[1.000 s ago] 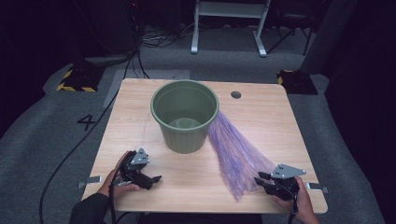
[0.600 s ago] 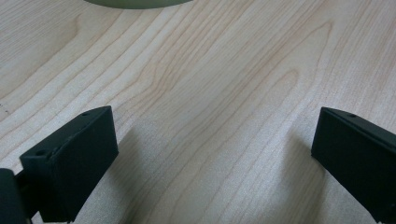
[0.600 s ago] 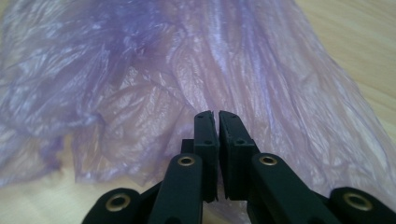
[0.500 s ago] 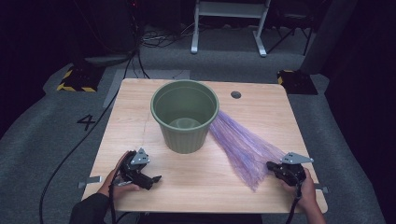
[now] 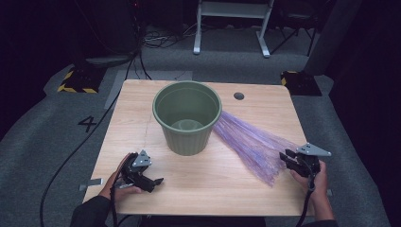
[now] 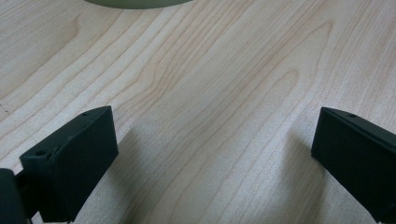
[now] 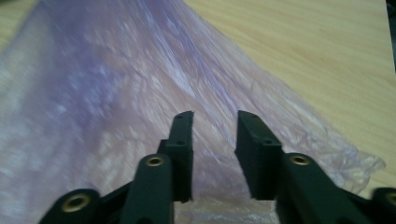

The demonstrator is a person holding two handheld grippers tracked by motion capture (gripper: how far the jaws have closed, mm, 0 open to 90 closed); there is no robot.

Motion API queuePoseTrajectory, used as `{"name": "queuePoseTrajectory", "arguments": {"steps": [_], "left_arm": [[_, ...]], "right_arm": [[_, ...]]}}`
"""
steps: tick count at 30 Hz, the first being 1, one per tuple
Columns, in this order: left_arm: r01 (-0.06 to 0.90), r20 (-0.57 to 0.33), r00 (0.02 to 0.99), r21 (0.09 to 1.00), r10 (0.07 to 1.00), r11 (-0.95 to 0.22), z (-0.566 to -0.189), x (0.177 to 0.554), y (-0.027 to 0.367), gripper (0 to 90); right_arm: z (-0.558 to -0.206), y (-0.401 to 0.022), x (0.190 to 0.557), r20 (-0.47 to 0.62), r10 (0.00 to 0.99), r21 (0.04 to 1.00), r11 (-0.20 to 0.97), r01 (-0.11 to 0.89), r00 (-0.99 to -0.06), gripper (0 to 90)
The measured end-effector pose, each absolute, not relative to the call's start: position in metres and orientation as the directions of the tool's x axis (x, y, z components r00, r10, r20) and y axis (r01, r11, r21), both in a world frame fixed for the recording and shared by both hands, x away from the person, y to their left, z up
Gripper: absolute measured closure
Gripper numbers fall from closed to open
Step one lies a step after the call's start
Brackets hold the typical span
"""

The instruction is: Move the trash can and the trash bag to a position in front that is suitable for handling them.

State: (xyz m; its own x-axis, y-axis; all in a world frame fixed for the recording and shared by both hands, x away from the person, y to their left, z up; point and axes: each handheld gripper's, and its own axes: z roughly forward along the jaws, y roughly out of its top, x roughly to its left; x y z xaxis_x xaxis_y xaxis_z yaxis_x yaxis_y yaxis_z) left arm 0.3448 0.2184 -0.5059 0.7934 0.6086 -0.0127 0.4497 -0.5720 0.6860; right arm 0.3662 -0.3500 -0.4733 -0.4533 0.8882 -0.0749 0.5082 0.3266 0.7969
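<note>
A green plastic bucket [image 5: 187, 116] stands upright at the middle of the wooden table [image 5: 213, 194]. A thin purple plastic bag [image 5: 250, 142] lies flat from the bucket's right side toward the front right. My right gripper [image 5: 289, 158] is at the bag's near end. In the right gripper view its jaws [image 7: 215, 116] have just been opening and stand apart over the bag [image 7: 107, 93], with the film below and ahead of them and neither pad pressing on it. My left gripper [image 5: 153, 182] rests at the front left, its jaws [image 6: 215, 154] wide apart over bare wood, with the bucket's base [image 6: 135, 3] ahead.
A round cable hole [image 5: 239, 96] sits in the table's far right part. Black cables trail from both grippers off the front edge. Beyond the table are grey floor, a white stand [image 5: 231, 23] and yellow-black striped blocks [image 5: 75, 81].
The right gripper has moved right and a little away from the person, drawing the bag's near end along so the bag lies more to the right. The left gripper has stayed put.
</note>
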Motion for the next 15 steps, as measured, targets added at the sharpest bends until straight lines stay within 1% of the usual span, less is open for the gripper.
{"name": "queuePoseTrajectory", "arguments": {"steps": [1,2,3,4,5,7,9,10,12,13,14,15], "left_arm": [[0.45,-0.013,0.793,0.686,0.609,-0.572,-0.506,0.345,0.218,0.0],[0.45,-0.013,0.793,0.686,0.609,-0.572,-0.506,0.345,0.218,0.0],[0.45,-0.013,0.793,0.686,0.609,-0.571,-0.506,0.345,0.218,0.0],[0.45,-0.013,0.793,0.686,0.609,-0.571,-0.506,0.345,0.218,0.0],[0.45,-0.013,0.793,0.686,0.609,-0.571,-0.506,0.345,0.218,0.0],[0.45,-0.013,0.793,0.686,0.609,-0.572,-0.506,0.345,0.218,0.0],[0.45,-0.013,0.794,0.686,0.608,-0.572,-0.506,0.345,0.218,0.0],[0.45,-0.013,0.794,0.686,0.608,-0.572,-0.506,0.345,0.218,0.0],[0.45,-0.013,0.794,0.686,0.608,-0.572,-0.506,0.345,0.218,0.0],[0.45,-0.013,0.794,0.686,0.608,-0.572,-0.506,0.345,0.218,0.0],[0.449,-0.012,0.794,0.686,0.608,-0.572,-0.506,0.345,0.218,0.0],[0.449,-0.013,0.794,0.686,0.608,-0.572,-0.506,0.345,0.218,0.0]], "right_arm": [[-0.47,-0.349,0.365,-0.071,0.889,0.803,0.32,0.503,-0.452,59.0],[-0.467,-0.348,0.363,-0.07,0.885,0.808,0.321,0.494,-0.461,55.1],[-0.46,-0.345,0.36,-0.075,0.889,0.82,0.313,0.479,-0.452,48.8],[-0.456,-0.344,0.358,-0.07,0.891,0.827,0.304,0.474,-0.449,46.8],[-0.456,-0.344,0.358,-0.07,0.891,0.827,0.304,0.474,-0.449,46.8],[-0.448,-0.339,0.354,-0.068,0.89,0.845,0.292,0.449,-0.451,42.8],[-0.441,-0.33,0.348,-0.067,0.879,0.855,0.294,0.427,-0.472,42.3],[-0.435,-0.317,0.341,-0.072,0.857,0.859,0.313,0.405,-0.51,41.8],[-0.433,-0.301,0.333,-0.068,0.832,0.852,0.336,0.402,-0.55,43.8],[-0.433,-0.301,0.333,-0.068,0.832,0.852,0.336,0.402,-0.55,43.8],[-0.437,-0.283,0.321,-0.087,0.82,0.846,0.36,0.392,-0.565,49.3],[-0.442,-0.274,0.315,-0.093,0.806,0.84,0.378,0.388,-0.585,51.4]]}}
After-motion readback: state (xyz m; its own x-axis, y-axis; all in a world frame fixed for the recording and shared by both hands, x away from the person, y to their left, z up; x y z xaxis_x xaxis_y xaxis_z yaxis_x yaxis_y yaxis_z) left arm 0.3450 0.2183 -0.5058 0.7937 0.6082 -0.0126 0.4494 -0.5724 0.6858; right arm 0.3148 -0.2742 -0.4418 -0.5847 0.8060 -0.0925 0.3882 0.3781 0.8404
